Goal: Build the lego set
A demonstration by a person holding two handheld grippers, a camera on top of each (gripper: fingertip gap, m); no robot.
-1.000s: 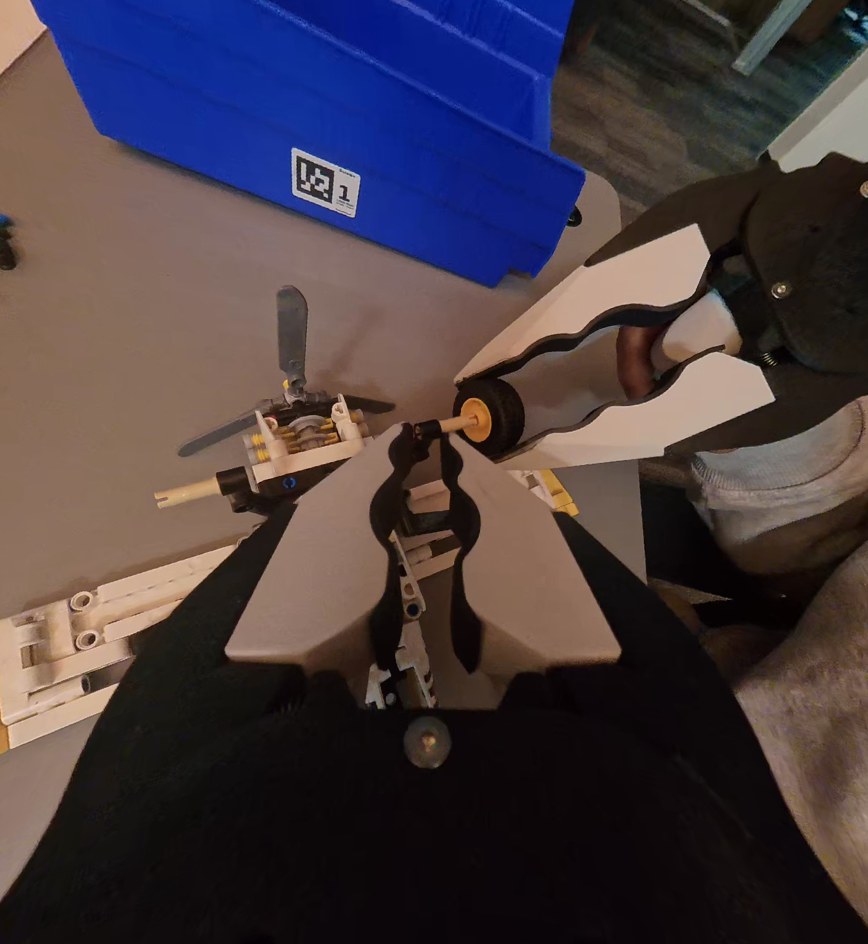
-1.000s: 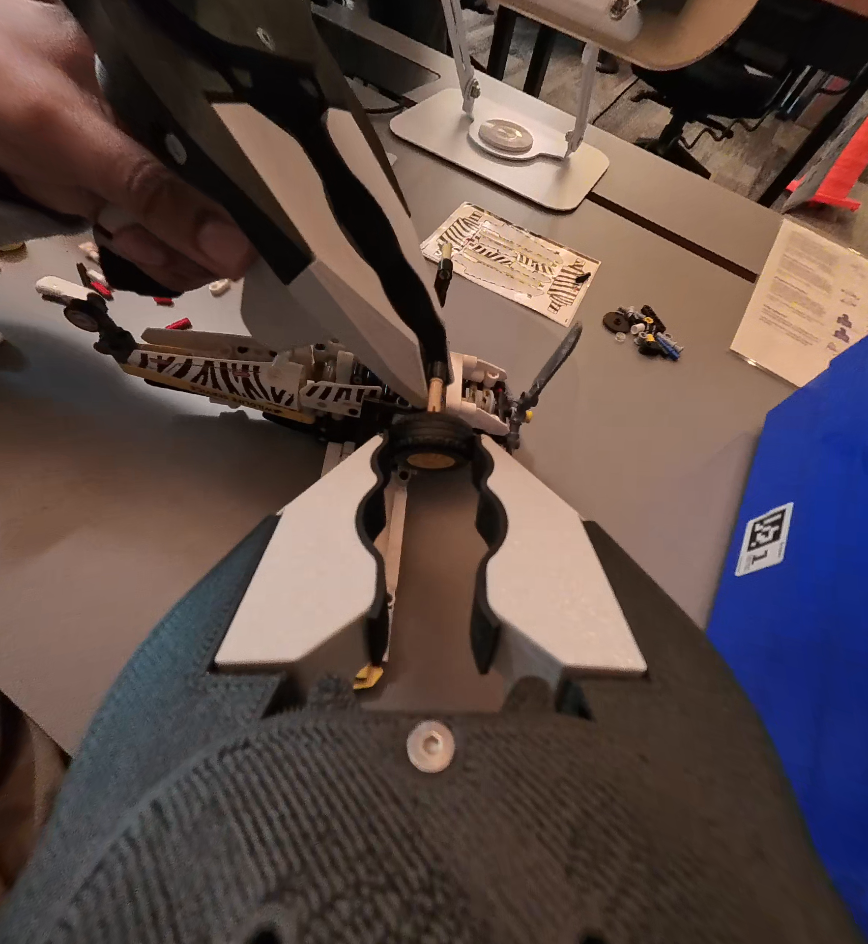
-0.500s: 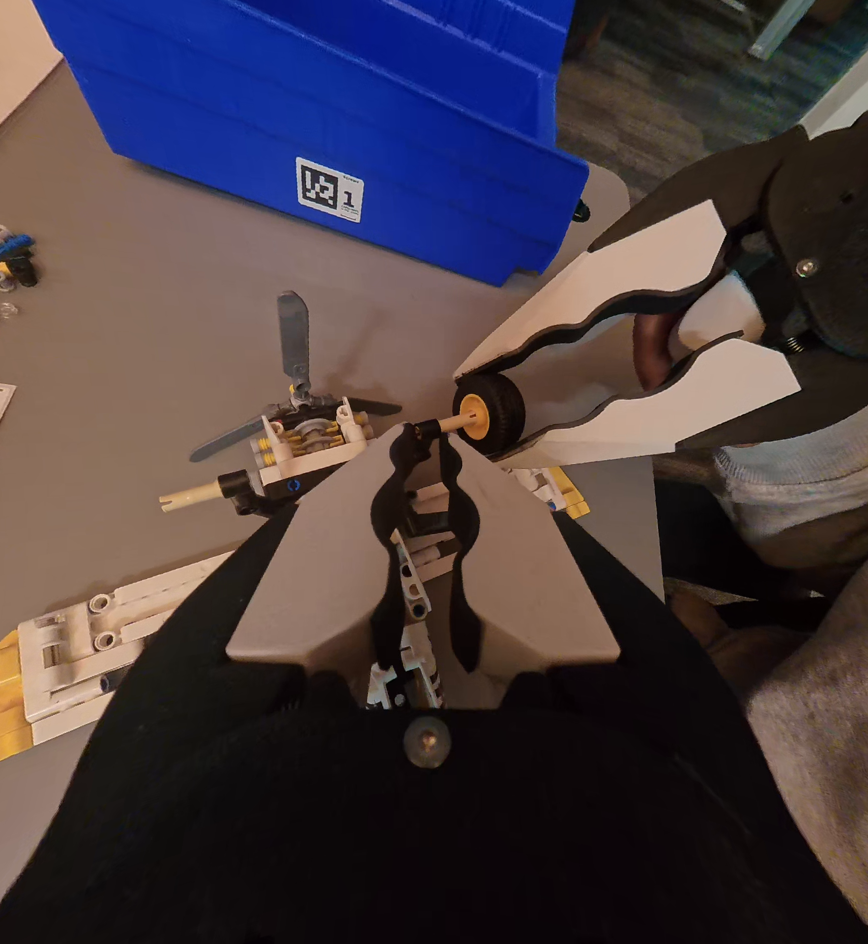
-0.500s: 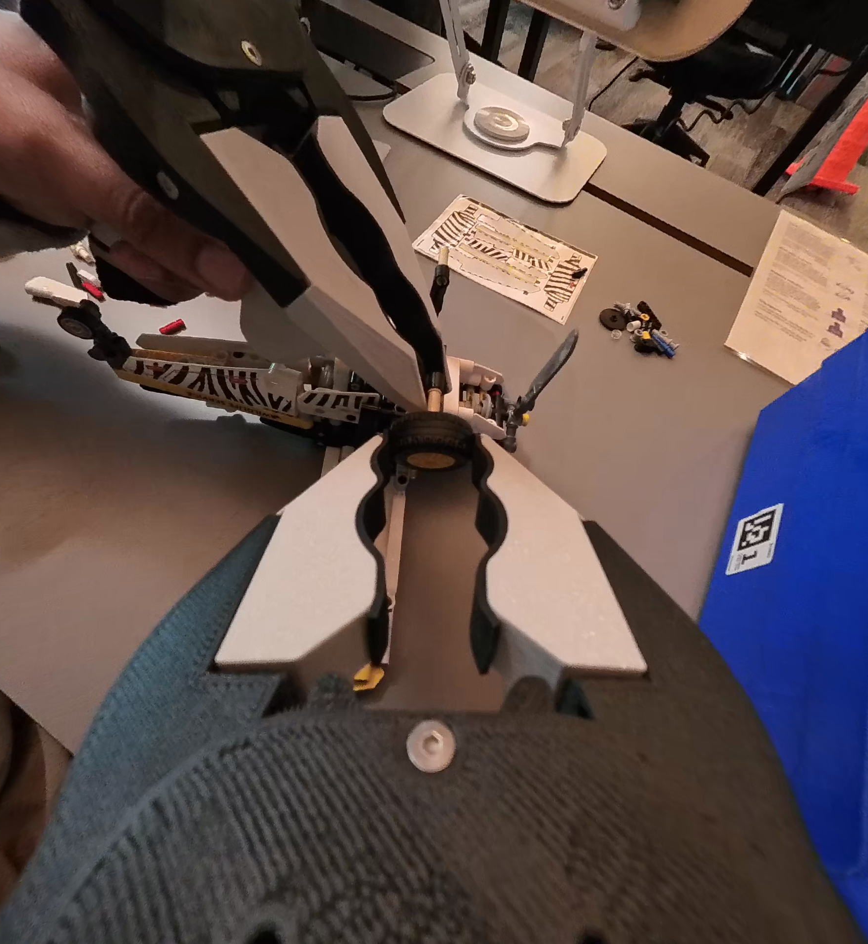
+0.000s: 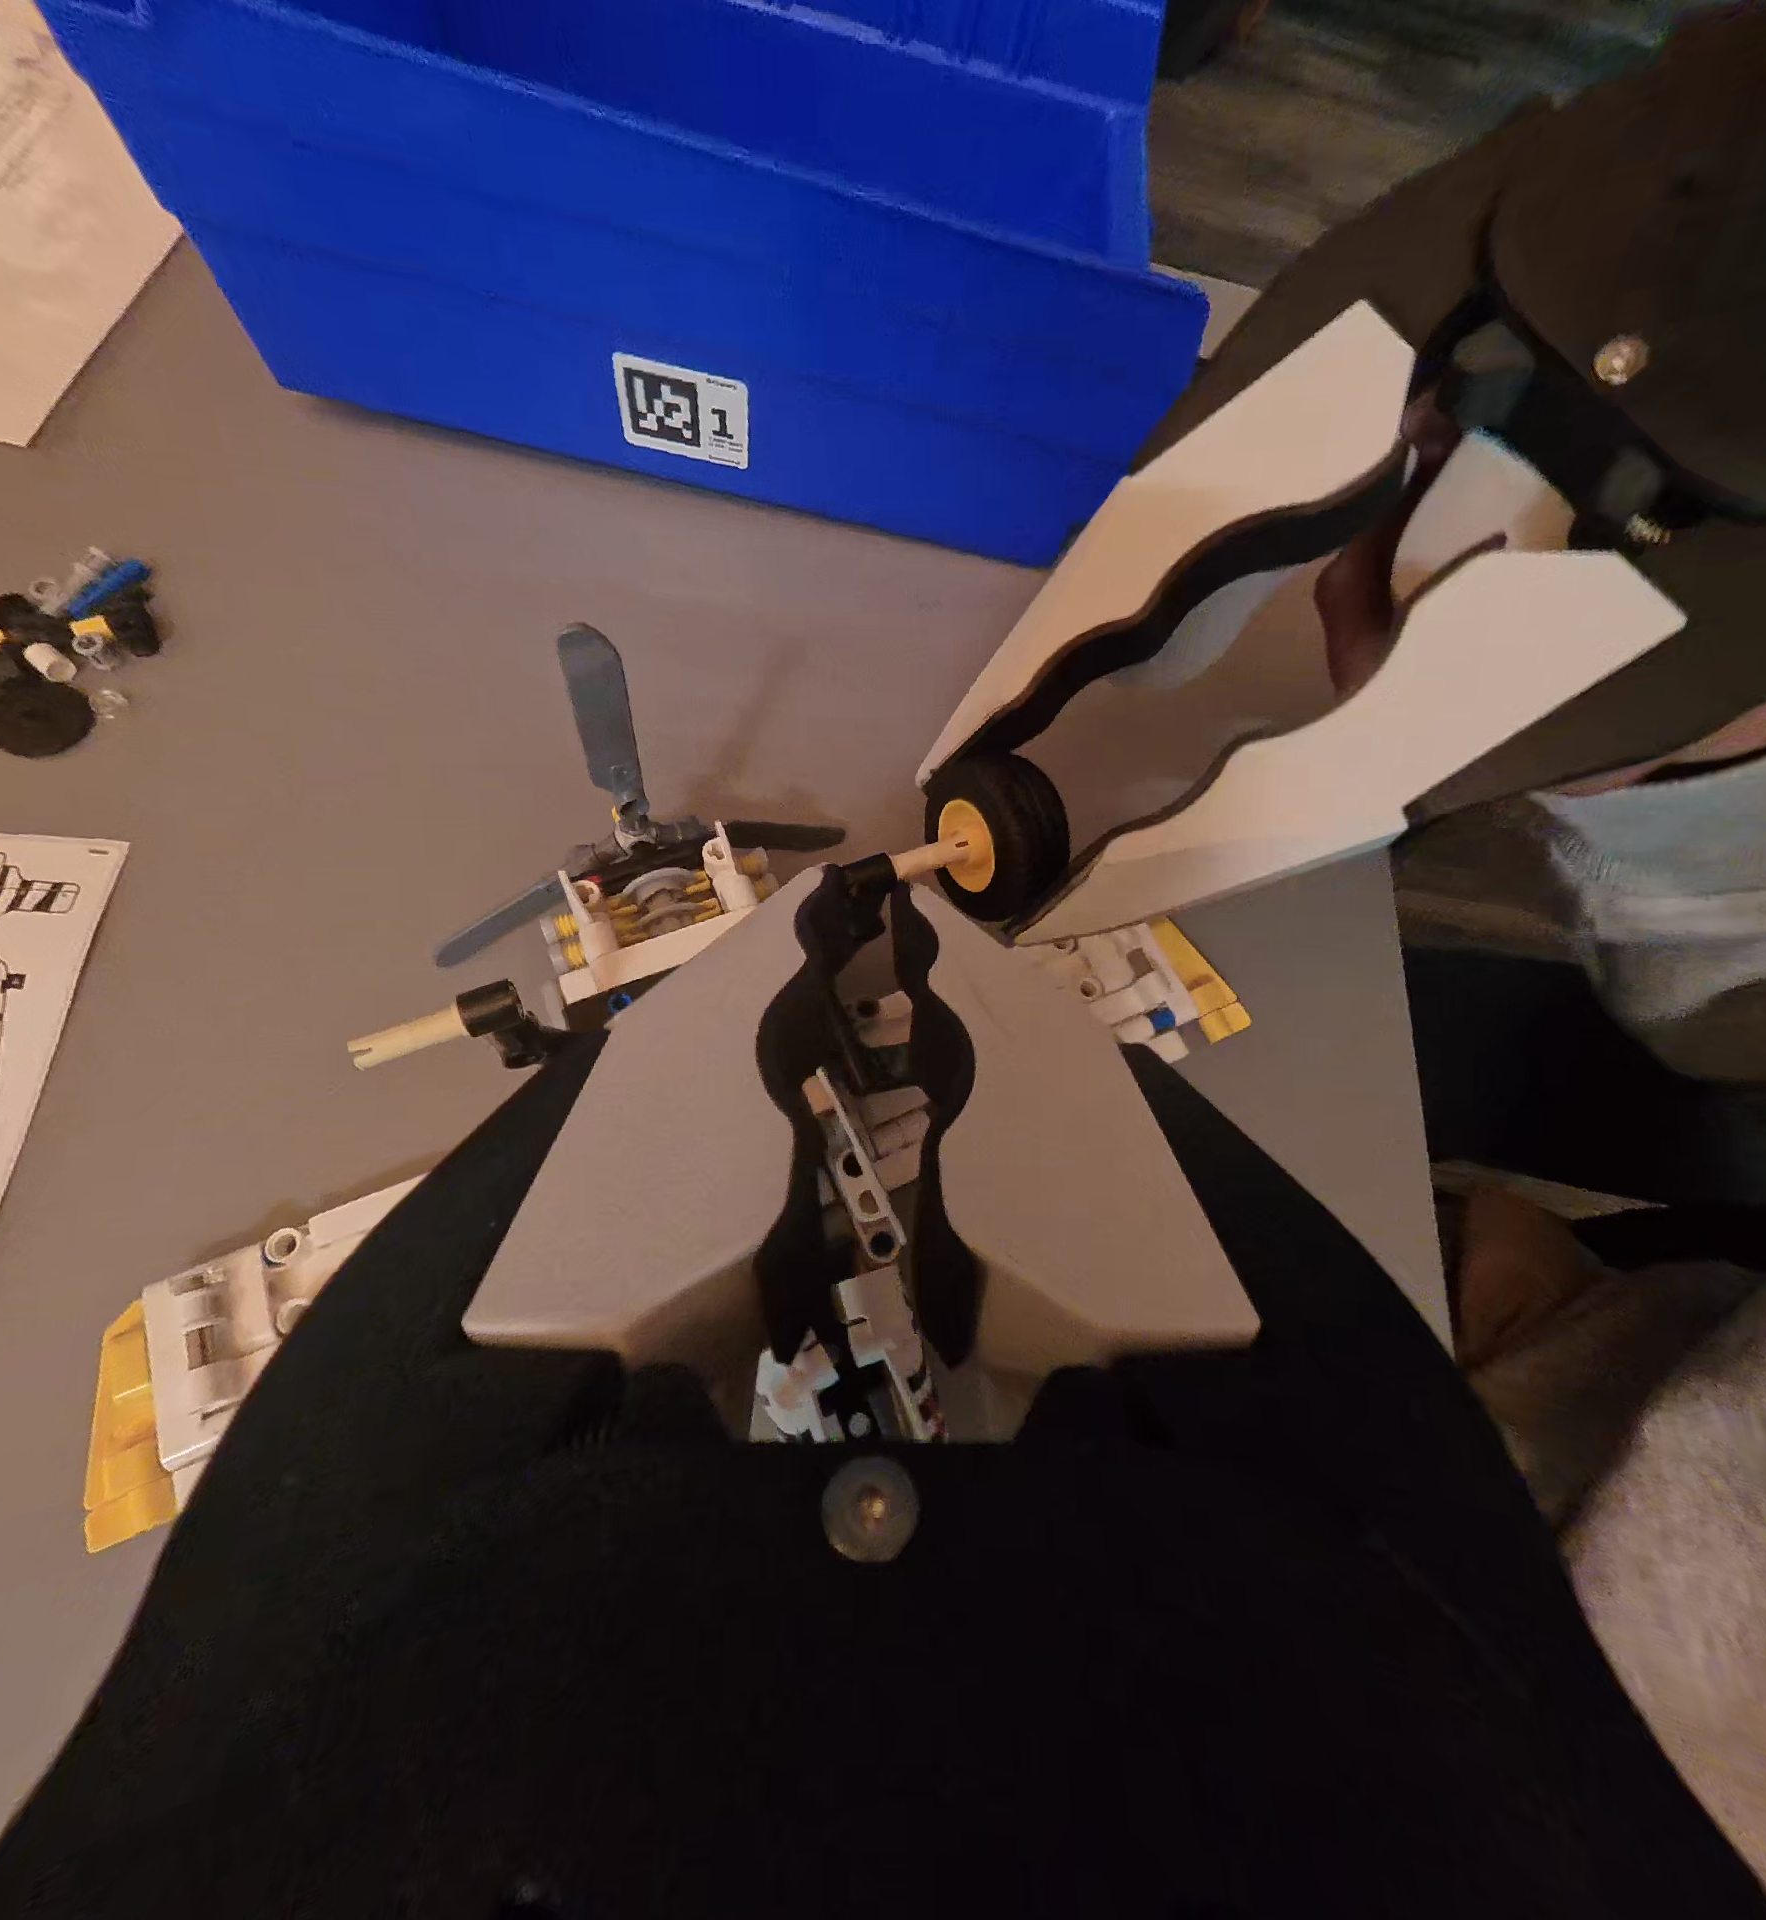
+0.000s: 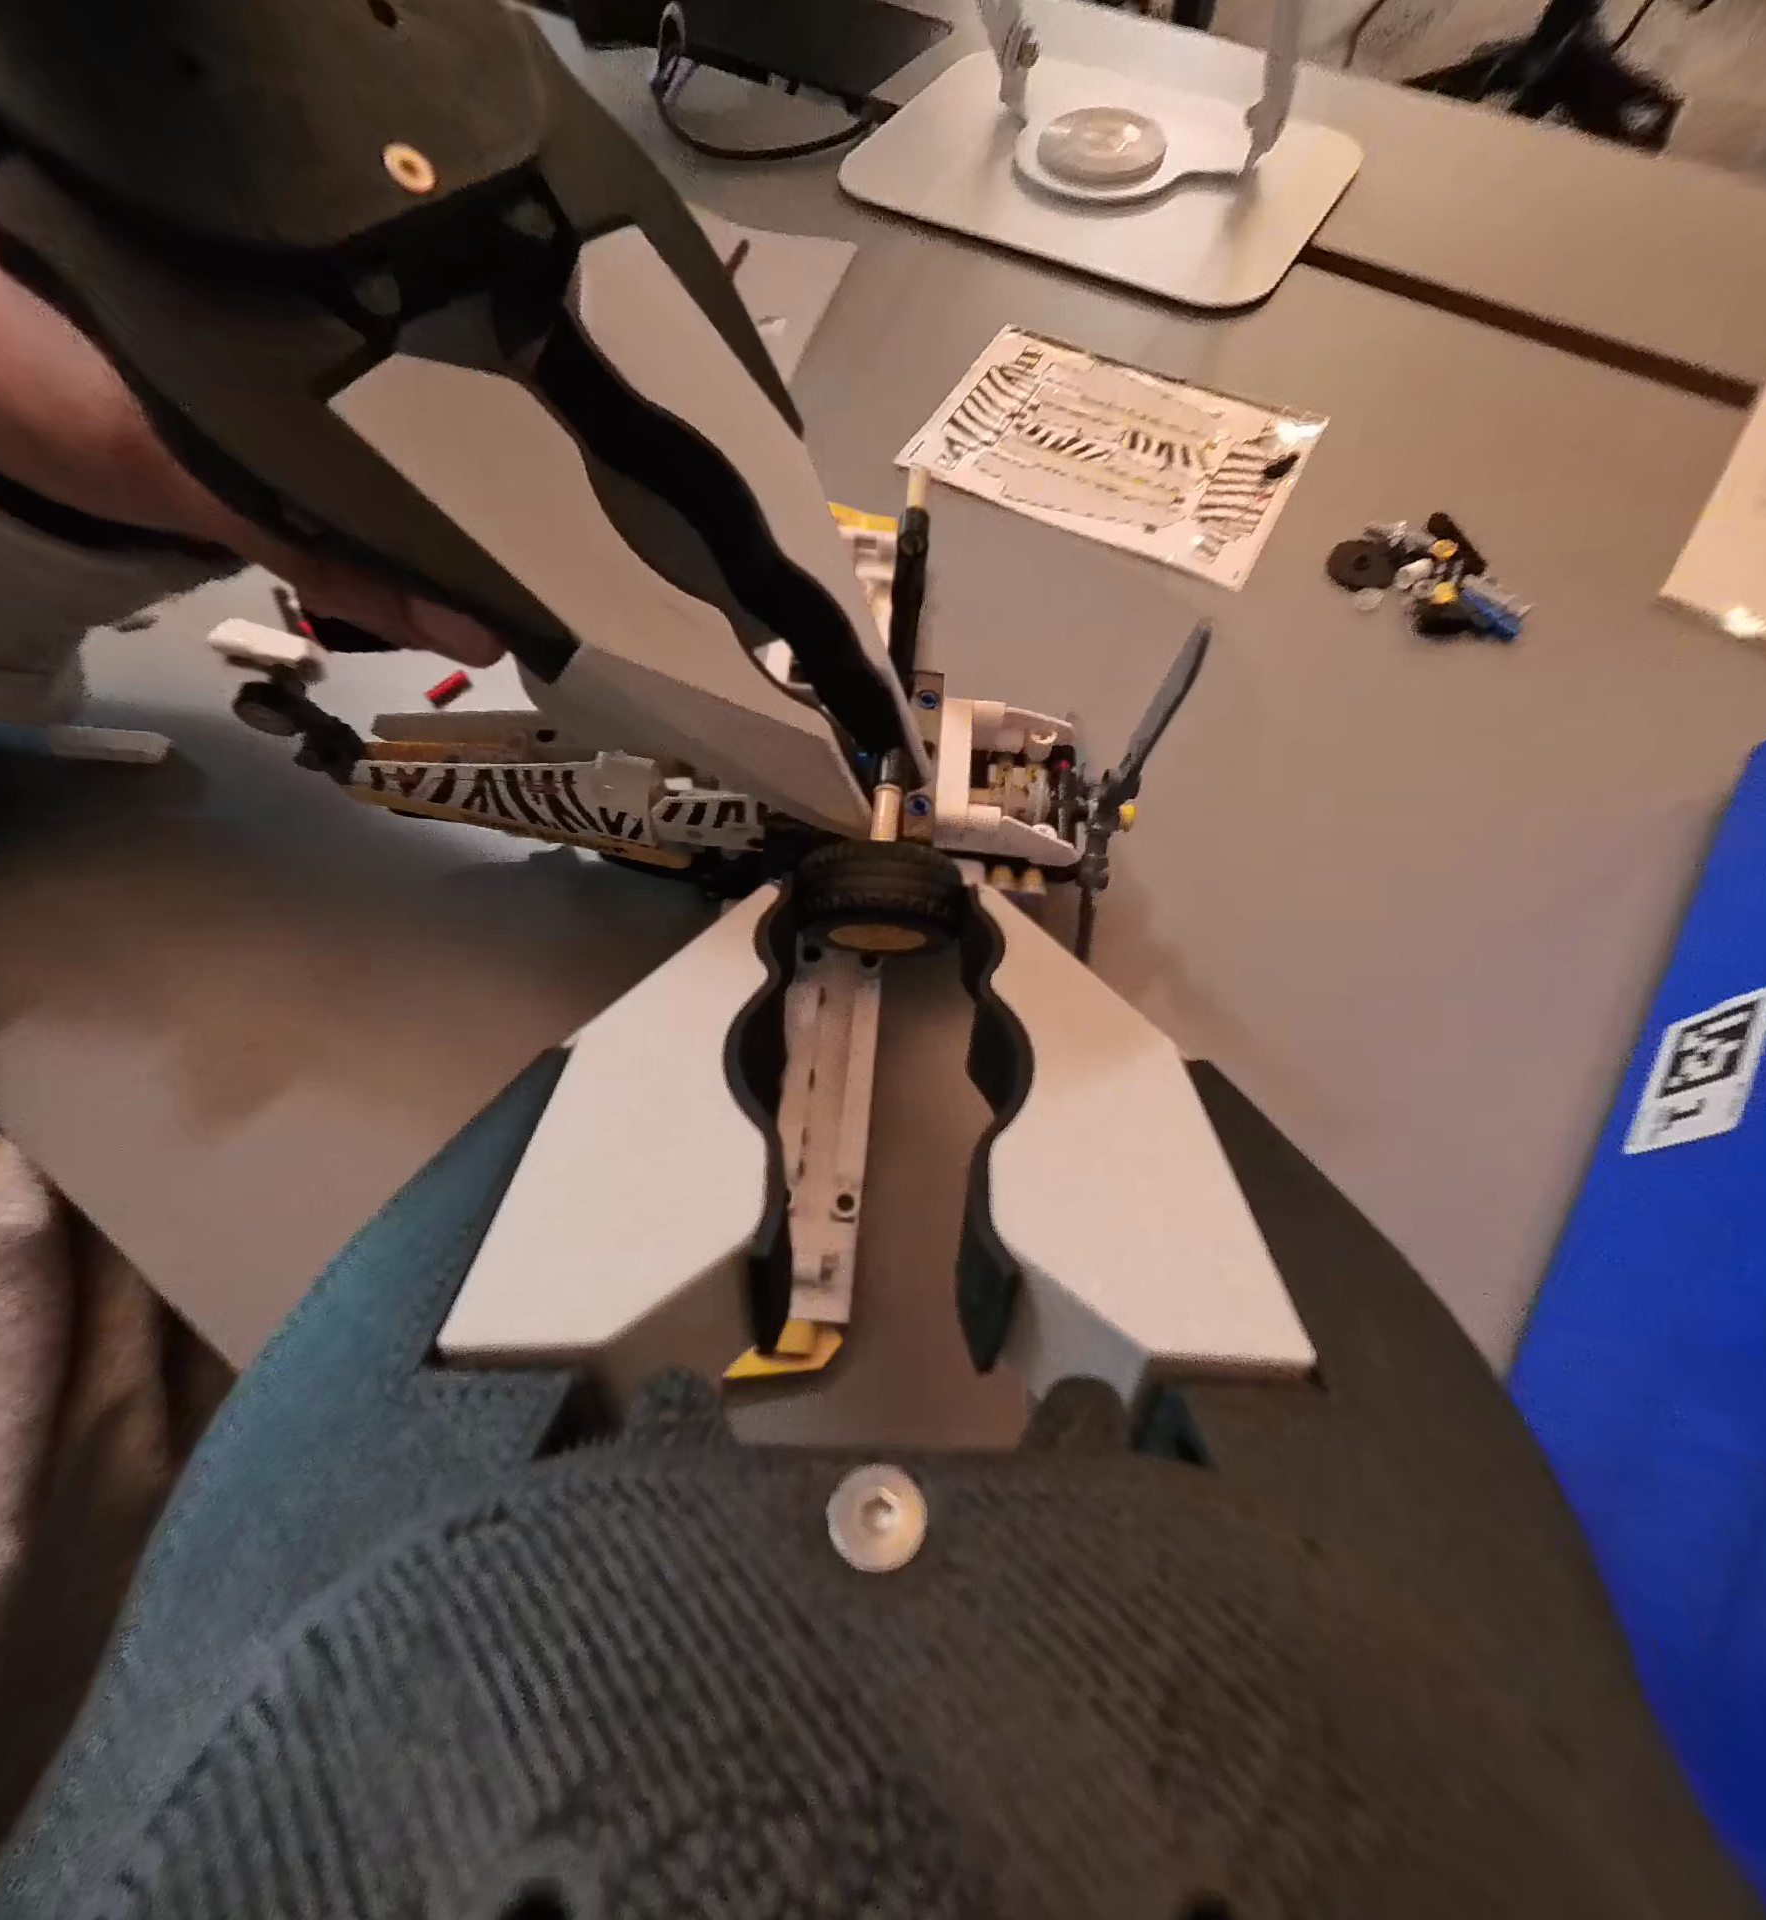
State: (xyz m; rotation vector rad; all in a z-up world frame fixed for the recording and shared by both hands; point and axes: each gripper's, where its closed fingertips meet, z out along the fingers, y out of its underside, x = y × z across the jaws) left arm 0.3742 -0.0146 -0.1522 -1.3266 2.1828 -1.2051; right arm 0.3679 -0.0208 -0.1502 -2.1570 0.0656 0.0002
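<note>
A white lego plane model [image 5: 650, 914] with a grey propeller [image 5: 598, 717] lies on the grey table; its zebra-striped fuselage [image 6: 505, 800] shows in the right wrist view. My left gripper [image 5: 863, 888] is shut on a black connector of the model that carries a tan axle [image 5: 915, 860]. My right gripper [image 6: 877, 909] is shut on a black wheel [image 6: 877, 896] with a yellow hub, and the wheel [image 5: 998, 836] sits on the axle's end. The right gripper [image 5: 972, 852] comes in from the right; the left gripper [image 6: 884, 784] comes in from the upper left.
A blue bin [image 5: 650, 208] stands just behind the model. A sticker sheet [image 6: 1107, 447], a small heap of loose pieces [image 6: 1430, 571] and papers [image 5: 6, 208] lie on the table. A monitor stand base [image 6: 1097, 156] is at the far side. The table's edge [image 5: 1409, 1039] is close on the right. Left and right tips are no more than a few centimetres apart.
The wheel has slid further along the tan axle toward the black connector. Both grippers and the model have shifted a little, and the model has tilted in the right wrist view.
</note>
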